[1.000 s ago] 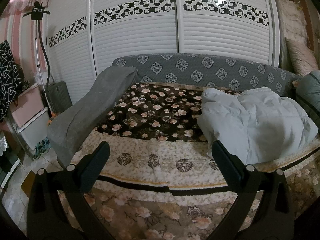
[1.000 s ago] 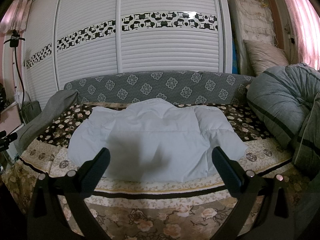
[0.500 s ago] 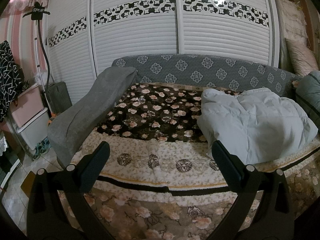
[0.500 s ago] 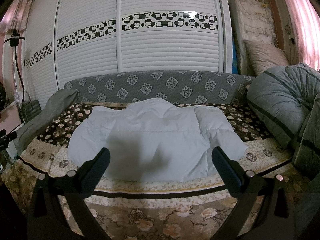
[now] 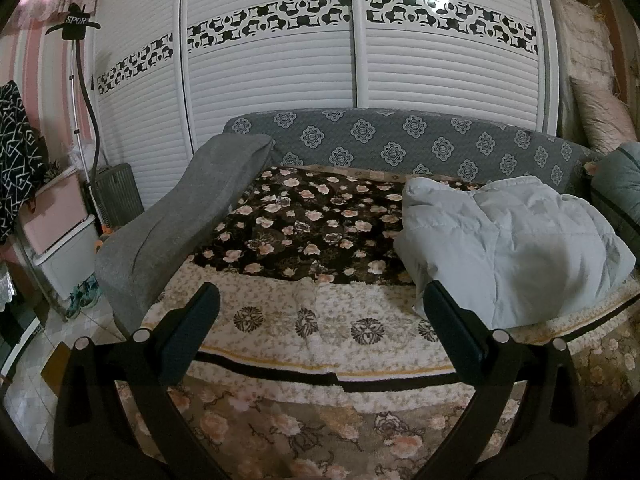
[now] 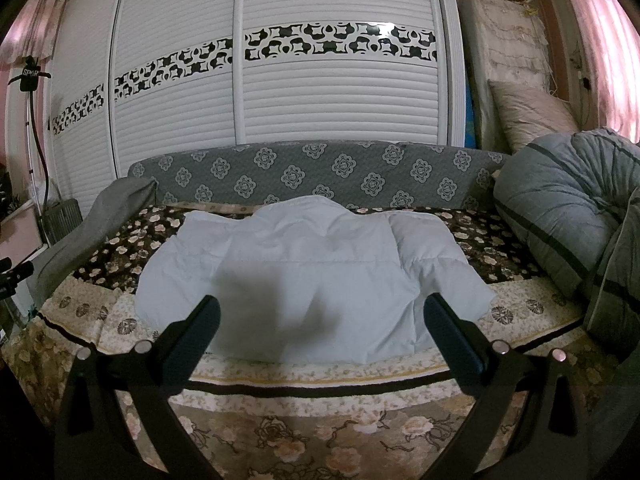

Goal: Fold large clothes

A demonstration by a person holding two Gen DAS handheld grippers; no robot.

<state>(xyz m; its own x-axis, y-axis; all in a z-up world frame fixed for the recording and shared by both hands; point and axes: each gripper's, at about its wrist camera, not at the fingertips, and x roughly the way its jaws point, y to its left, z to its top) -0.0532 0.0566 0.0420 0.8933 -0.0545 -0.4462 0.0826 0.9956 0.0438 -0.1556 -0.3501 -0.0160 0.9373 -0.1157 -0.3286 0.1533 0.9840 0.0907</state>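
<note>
Lying crumpled, jacket [image 6: 312,276] hides its sleeves; shadow darkens front.

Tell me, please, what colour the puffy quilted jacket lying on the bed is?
Pale blue puffy quilted jacket; the right wrist view shows it best.

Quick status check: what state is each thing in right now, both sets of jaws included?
Left gripper: jaws open, empty.
Right gripper: jaws open, empty.
Pale blue padded jacket: spread on the floral blanket, rumpled, ungripped.
Wardrobe doors: closed.
Grey striped duvet: bundled at the right.
</note>
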